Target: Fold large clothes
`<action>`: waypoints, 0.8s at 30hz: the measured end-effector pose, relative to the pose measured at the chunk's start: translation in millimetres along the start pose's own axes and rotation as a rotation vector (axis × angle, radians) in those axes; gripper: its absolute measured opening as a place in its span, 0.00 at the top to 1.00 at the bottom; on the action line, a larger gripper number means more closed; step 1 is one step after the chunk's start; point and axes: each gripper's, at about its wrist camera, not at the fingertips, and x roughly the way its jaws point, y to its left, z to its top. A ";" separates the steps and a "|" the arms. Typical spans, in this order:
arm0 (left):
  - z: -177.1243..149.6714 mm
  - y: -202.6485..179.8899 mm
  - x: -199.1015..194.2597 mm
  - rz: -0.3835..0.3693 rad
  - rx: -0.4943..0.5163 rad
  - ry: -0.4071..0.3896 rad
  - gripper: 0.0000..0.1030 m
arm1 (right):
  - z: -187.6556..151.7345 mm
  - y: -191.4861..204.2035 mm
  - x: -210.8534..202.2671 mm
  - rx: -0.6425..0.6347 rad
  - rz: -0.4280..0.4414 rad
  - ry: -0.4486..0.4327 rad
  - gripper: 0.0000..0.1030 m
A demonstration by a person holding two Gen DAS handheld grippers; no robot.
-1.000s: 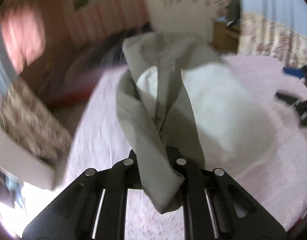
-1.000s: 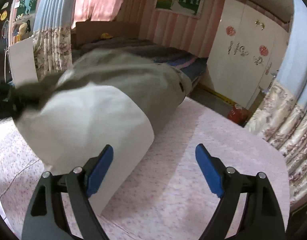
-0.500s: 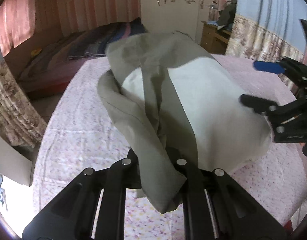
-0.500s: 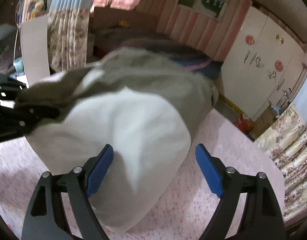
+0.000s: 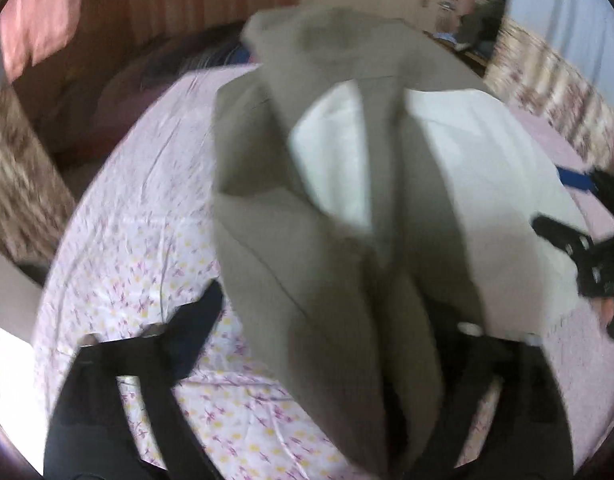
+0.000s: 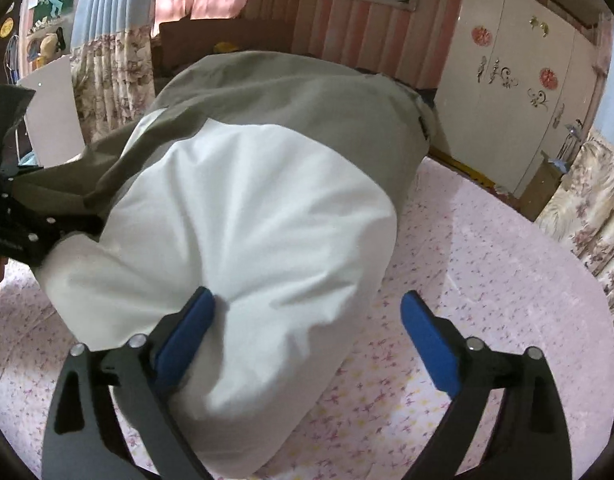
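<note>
Left wrist view: close, angled down along the garment (image 5: 327, 240). Right wrist view: close, facing its white end (image 6: 243, 240); both share it.

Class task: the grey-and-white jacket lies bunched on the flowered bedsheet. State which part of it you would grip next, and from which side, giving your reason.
Probably the grey sleeve end lying between the opening left gripper, approached from the near edge: it is a narrow strip, unlike the puffy white panel.

You see the garment (image 6: 267, 208) bulging mid-frame on the flowered bedsheet: olive-grey outer cloth toward the top, white lining billowing toward the bottom, grey strips draping down the left wrist view.
</note>
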 end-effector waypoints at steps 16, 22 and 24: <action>12.9 -7.7 -93.0 0.051 -0.006 -0.148 0.03 | -0.3 -21.8 -59.8 0.131 -0.033 -0.129 0.02; 31.0 -11.1 -65.4 0.002 -0.038 -0.093 0.03 | -5.0 -25.1 -58.9 0.176 -0.037 -0.116 0.02; 33.8 -10.3 -52.5 -0.033 -0.060 -0.068 0.03 | -6.5 -28.0 -59.7 0.209 -0.036 -0.120 0.02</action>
